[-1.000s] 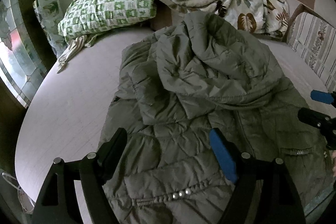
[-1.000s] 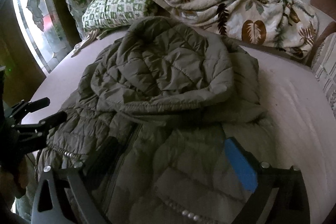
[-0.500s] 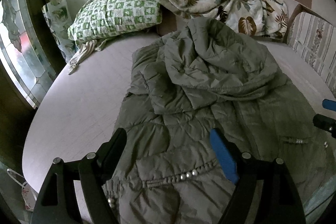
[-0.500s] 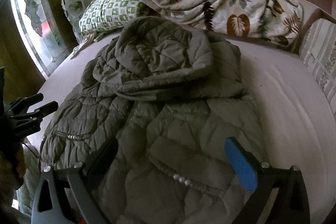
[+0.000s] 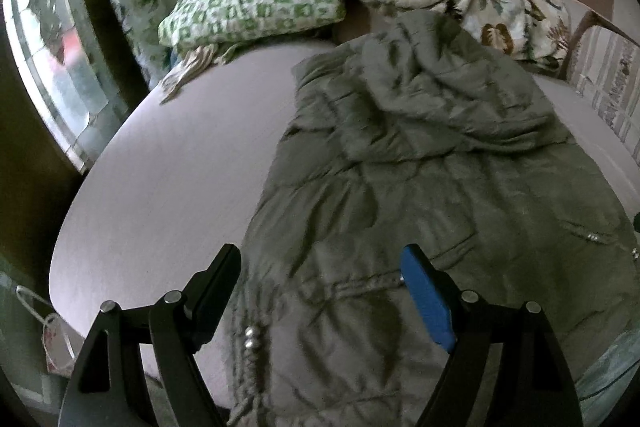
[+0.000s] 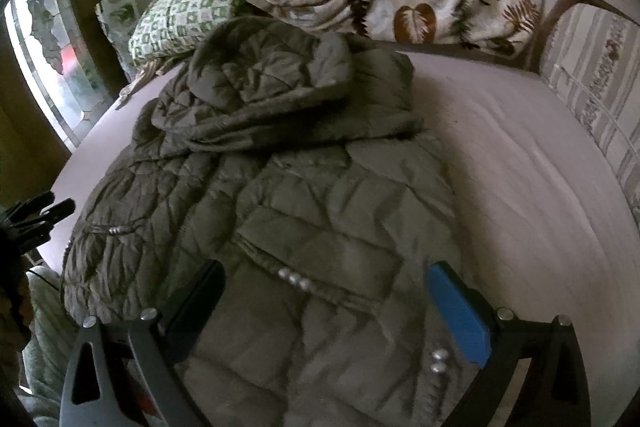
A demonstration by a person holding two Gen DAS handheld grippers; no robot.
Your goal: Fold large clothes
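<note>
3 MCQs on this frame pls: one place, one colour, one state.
1. Where does the jacket lie?
A. on the bed
B. on the floor
C. on a chair

2. What colour is the pillow pattern?
A. red
B. green and white
C. black

3. How do the left gripper jaws stand?
A. shut on the jacket
B. shut on the blanket
C. open

Key: 1 A, it is spread over the bed sheet. 2 B, green checks on white. 3 C, the fingers stand wide apart with nothing pinched.
</note>
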